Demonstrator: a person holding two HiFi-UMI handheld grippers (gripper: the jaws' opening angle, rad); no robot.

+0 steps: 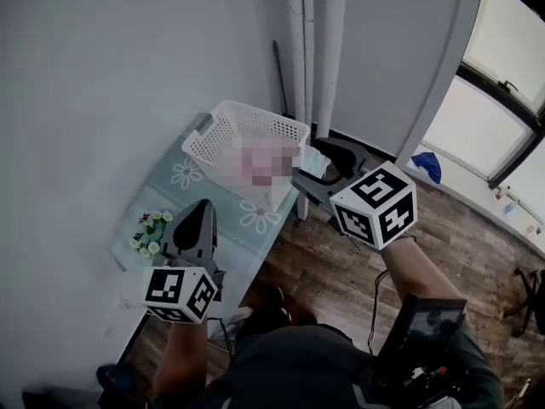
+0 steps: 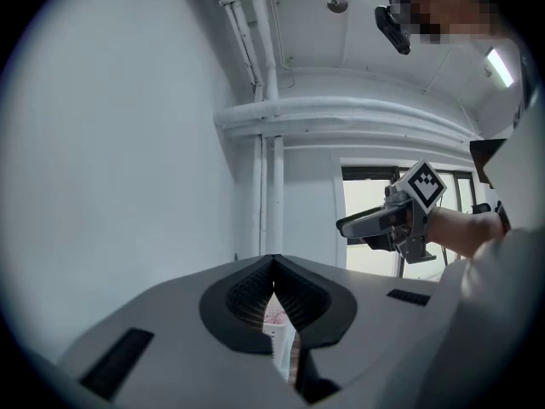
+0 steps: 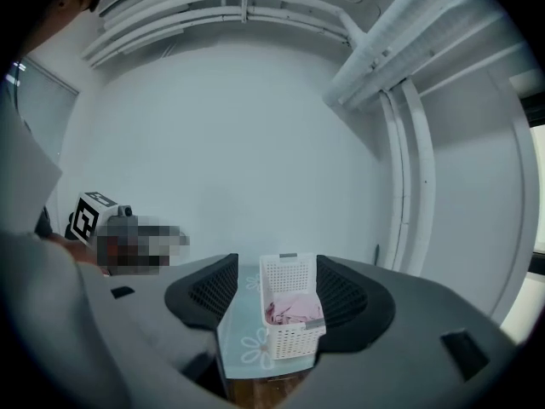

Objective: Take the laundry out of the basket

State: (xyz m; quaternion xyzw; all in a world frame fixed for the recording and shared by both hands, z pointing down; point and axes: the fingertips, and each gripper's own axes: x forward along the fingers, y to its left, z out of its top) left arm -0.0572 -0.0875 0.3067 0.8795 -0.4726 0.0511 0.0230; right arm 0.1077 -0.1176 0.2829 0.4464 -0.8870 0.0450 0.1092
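From my head camera I look steeply down on the table point(image 1: 170, 186) and the basket point(image 1: 223, 128), fairly near. The right gripper view faces that same basket point(image 3: 294, 337) across the table, roughly level. The left gripper view faces wall point(image 2: 128, 143) and pipes point(image 2: 268, 186) — catching the right gripper point(image 2: 343, 226) sideways.

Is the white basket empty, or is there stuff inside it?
Not empty. Pink laundry lies bunched up inside the basket, below its rim, as the right gripper view shows.
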